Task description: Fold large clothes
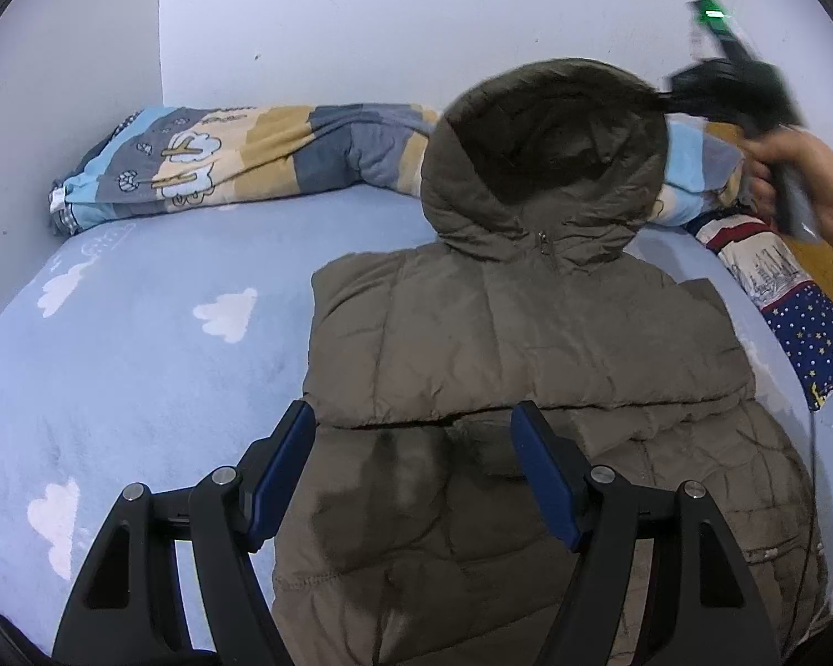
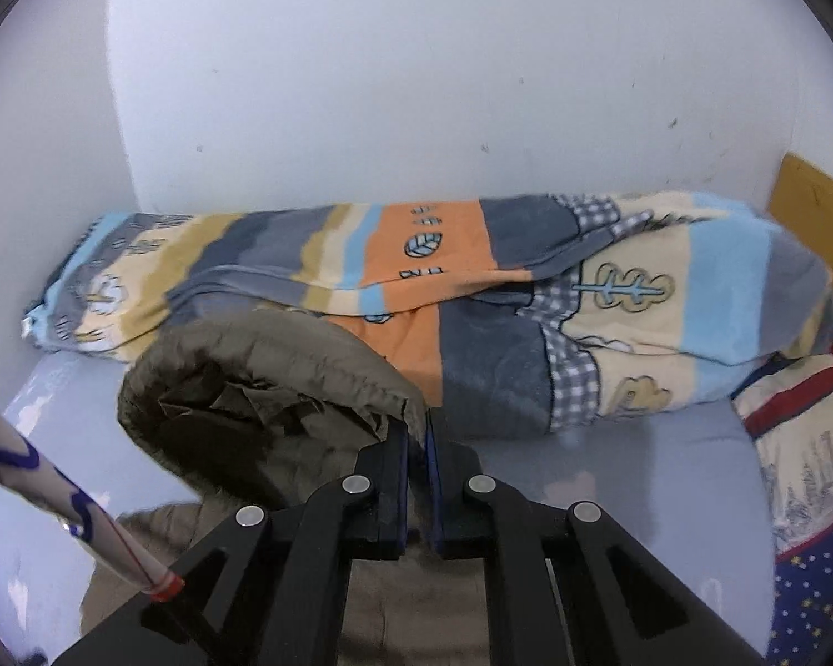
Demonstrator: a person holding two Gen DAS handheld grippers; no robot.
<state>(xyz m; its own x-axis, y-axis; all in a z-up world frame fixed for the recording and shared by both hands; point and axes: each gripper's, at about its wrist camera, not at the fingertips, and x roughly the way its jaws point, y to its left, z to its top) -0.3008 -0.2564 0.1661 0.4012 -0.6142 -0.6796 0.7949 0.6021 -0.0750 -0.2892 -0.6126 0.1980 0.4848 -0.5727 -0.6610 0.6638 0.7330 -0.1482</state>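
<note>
Your right gripper (image 2: 416, 433) has the hood rim pinched — your left gripper (image 1: 414, 433) hangs open over the jacket.

The olive puffer jacket (image 1: 527, 344) lies front up and zipped on the bed (image 1: 139, 344), its sleeves folded in, its hood (image 1: 550, 155) towards the wall and propped against the rolled striped blanket (image 1: 239, 161). Your right fingers (image 2: 397, 472) are closed on the edge of the hood (image 2: 272, 377), the fabric caught between the blue pads; in the left wrist view that gripper (image 1: 688, 94) is blurred, with your hand (image 1: 805, 177) behind it at the hood's right rim. Your left fingers (image 1: 283, 472) stand apart above the jacket's lower half, near a seam across the chest — nothing is held between them. A starry blue cloth (image 1: 805, 327) lies along the bed's right side, beside the jacket.
</note>
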